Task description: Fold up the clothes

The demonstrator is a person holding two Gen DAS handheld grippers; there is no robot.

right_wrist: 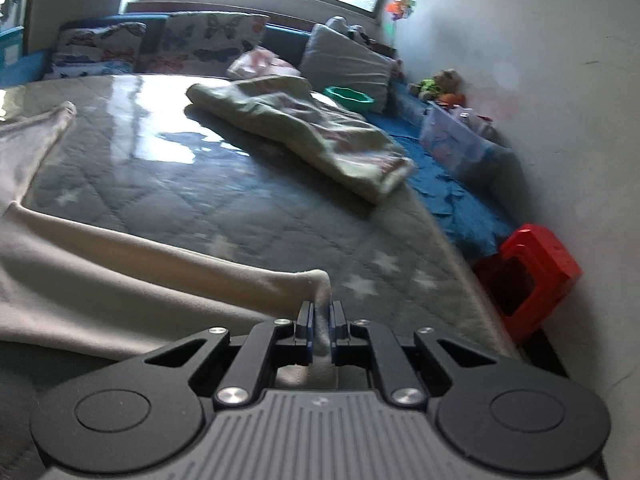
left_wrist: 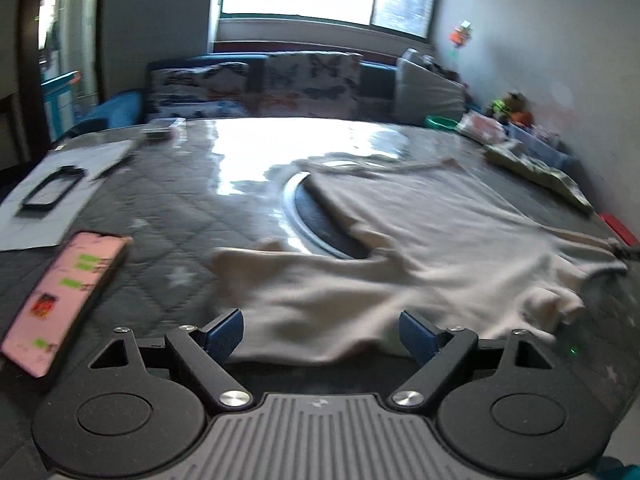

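Through the left wrist camera we see our left gripper [left_wrist: 321, 334] spread wide and holding nothing, its blue pads either side of the near edge of the cream shirt [left_wrist: 400, 256], which lies flat on the quilted table [left_wrist: 160, 216] beside a phone [left_wrist: 68, 300].

Through the right wrist camera, our right gripper [right_wrist: 321, 320] is pinched tight on a corner of the shirt [right_wrist: 100, 280], which stretches away leftward; a folded cloth [right_wrist: 304, 136] lies well beyond.

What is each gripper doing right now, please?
Left gripper: open, holding nothing, at the white shirt's near edge.
Right gripper: closed on the white shirt's edge.
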